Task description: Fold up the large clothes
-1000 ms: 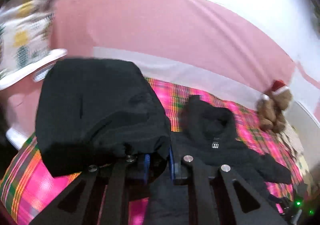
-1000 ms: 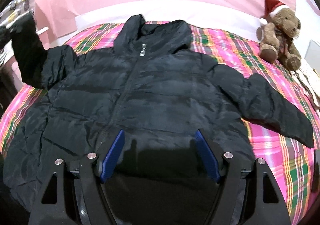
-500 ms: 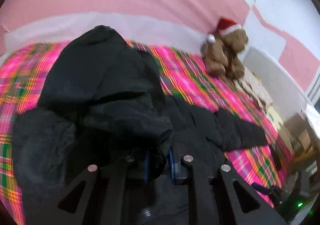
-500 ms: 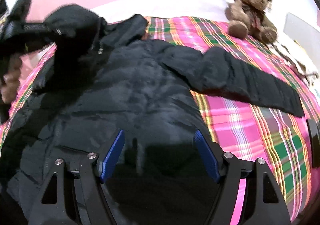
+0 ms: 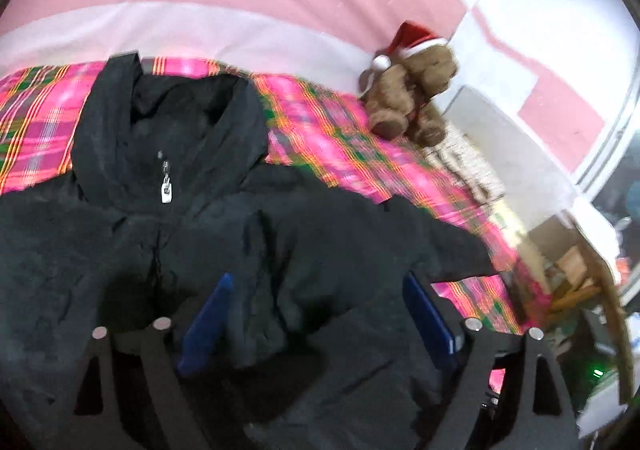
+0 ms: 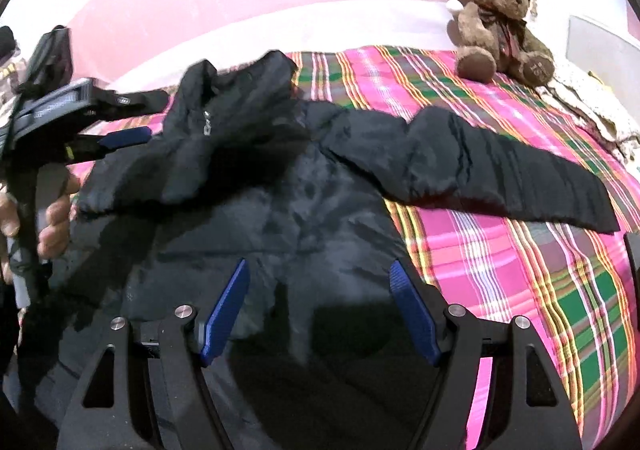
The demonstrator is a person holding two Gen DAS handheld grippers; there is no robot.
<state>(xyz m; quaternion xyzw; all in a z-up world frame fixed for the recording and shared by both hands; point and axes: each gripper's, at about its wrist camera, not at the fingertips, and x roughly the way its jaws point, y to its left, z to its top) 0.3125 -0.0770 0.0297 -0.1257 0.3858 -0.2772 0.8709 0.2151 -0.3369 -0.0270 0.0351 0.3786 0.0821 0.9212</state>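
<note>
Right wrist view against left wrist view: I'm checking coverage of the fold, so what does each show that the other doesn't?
Only the right wrist view shows the hand holding the left gripper, and the outstretched sleeve down to its cuff. Only the left wrist view shows the cluttered room edge beyond the bed. Both show the black jacket, its zipper pull, the plaid blanket and the teddy bear.

Black puffer jacket front-up on bed, one sleeve folded across chest.
</note>
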